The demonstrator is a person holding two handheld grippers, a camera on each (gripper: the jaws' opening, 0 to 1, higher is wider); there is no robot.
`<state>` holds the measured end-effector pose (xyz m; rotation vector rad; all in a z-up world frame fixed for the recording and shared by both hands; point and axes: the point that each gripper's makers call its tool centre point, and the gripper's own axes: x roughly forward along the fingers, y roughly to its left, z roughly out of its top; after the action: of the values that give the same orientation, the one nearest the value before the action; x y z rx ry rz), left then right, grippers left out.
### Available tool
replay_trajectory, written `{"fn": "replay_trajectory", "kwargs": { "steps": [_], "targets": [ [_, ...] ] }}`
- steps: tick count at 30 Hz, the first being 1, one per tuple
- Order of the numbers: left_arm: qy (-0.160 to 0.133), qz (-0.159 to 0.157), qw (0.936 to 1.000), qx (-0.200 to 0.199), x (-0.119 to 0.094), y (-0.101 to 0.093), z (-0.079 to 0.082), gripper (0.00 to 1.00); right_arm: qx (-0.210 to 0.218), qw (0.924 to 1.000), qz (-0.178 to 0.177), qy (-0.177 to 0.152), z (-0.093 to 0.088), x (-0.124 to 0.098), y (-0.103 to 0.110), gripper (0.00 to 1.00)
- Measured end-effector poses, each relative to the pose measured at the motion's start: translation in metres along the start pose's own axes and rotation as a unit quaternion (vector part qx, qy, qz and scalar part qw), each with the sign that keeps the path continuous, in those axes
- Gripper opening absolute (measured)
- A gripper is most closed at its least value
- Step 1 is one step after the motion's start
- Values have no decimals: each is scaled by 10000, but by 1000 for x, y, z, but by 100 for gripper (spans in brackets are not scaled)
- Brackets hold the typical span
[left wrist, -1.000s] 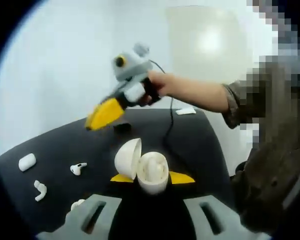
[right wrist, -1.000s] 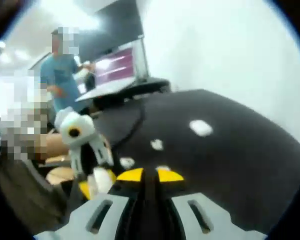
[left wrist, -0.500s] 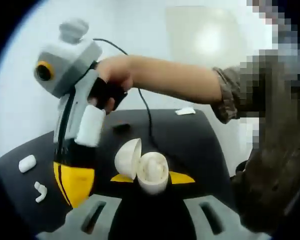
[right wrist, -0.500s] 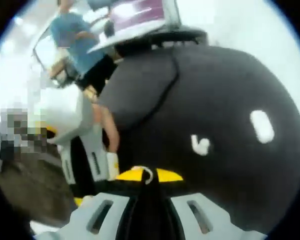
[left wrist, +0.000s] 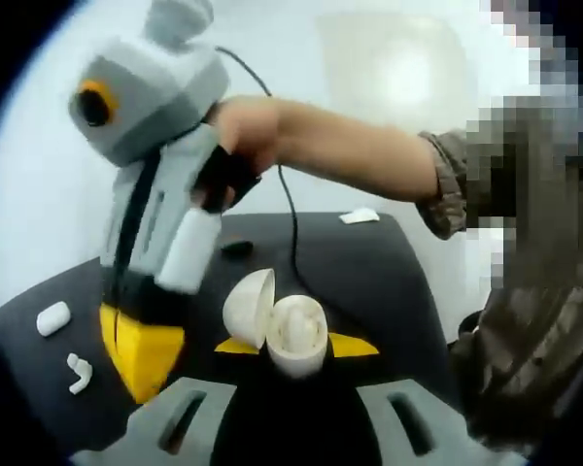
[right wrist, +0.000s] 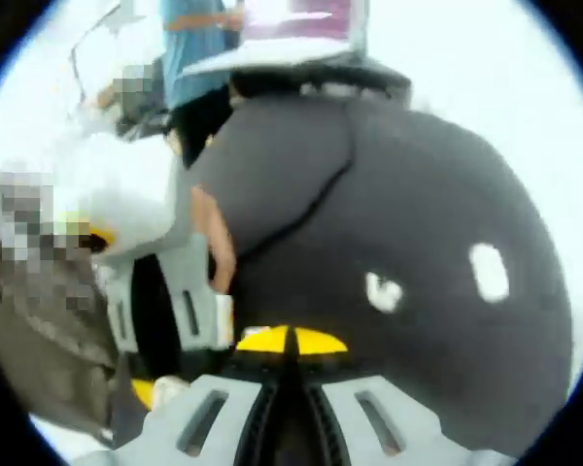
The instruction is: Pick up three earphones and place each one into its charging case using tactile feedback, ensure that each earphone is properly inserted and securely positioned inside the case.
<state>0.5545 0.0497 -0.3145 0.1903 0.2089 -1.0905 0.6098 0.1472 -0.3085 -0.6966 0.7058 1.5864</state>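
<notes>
The right gripper (left wrist: 141, 354), jaws together, has dropped beside the open case (left wrist: 290, 330) gripped by the left gripper (left wrist: 296, 346), hiding one earphone; another earphone (left wrist: 78, 372) lies farther off.

Black bench (left wrist: 369, 277): matt, cloth-like covering, no sheen. Cream egg-shaped charging case (left wrist: 290, 333), lid open: smooth plastic, soft gloss. White capsule-shaped case (left wrist: 52, 316) and white earphone (left wrist: 78, 372): smooth glossy plastic. Right claw (left wrist: 141, 351): matt yellow plastic tips, grey moulded plastic body. Left claw (left wrist: 296, 346): matt yellow tips, grey plastic housing with slots. Thin black cable (left wrist: 291, 233): smooth, rubbery. Olive sleeve (left wrist: 452, 184): woven cloth, matt.
</notes>
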Motion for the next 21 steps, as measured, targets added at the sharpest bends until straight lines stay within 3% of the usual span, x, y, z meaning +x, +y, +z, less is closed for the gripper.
{"fn": "replay_trajectory", "kwargs": {
  "steps": [2, 5, 8, 13, 15, 21],
  "targets": [
    [1, -1, 10000, 3, 1, -1, 1, 20, 74, 9998, -172, -123, -4, -12, -13, 3],
    [6, 0, 10000, -7, 0, 3, 0, 20, 207, 9996, -57, -199, -7, -20, -19, 4],
    [10, 16, 10000, -9, 0, 4, 0, 20, 344, 9991, 224, 66, 4, -8, -14, 8],
    [1, 102, 9999, 52, -1, 6, 0, 20, -422, 9965, 464, 560, 15, 10, 2, 12],
    [3, 107, 9999, 45, -2, 8, -1, 20, -616, 9921, 576, 932, 11, 13, 6, 12],
    [-7, 161, 9998, 132, -4, 8, -1, 20, -923, 9798, 765, 1601, -2, 24, 16, 12]
  ]
}}
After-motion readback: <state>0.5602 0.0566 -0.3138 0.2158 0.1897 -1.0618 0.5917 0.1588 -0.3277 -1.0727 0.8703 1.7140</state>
